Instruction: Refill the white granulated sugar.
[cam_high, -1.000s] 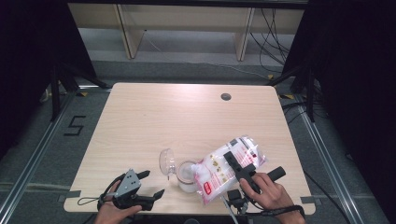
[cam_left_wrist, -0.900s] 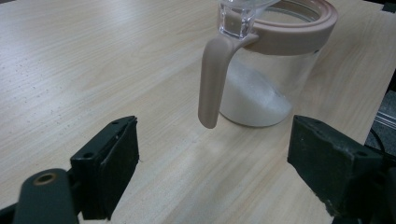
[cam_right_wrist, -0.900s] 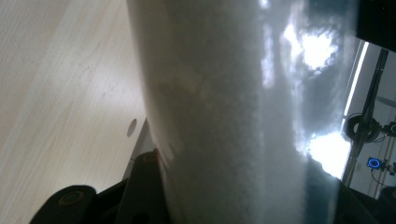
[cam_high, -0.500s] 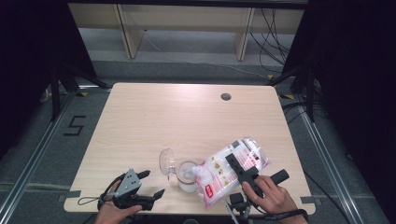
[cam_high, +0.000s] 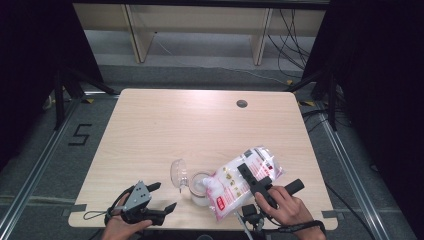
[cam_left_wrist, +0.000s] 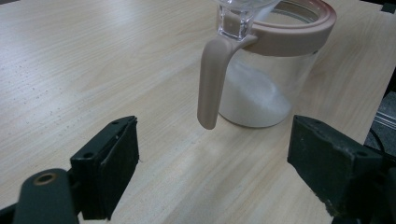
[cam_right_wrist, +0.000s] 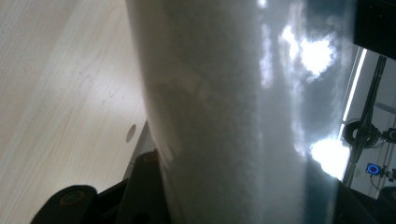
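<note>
We see the table (cam_high: 200, 125), pale wood, with a small round dark hole (cam_high: 242, 104) near its far edge. On the near half, toward the right, the bag (cam_high: 235, 187) of white grains is the largest thing in hand: it is tilted, its lower end down at the mouth of the jar (cam_high: 201, 188) and its upper end raised to the right. Our right gripper (cam_high: 252, 180) is clenched on that bag, one black jaw lying across its printed face, and in the right gripper view the bag's clear film and white grains sit right against the jaws. The jar stands upright just left of the bag, with white grains in its bottom, a beige rim and a beige handle (cam_left_wrist: 212, 84); its clear lid (cam_high: 178, 173) is flipped open to the left. Our left gripper (cam_high: 165, 197) rests at the near edge, left of the jar, jaws apart and grasping nothing.
</note>
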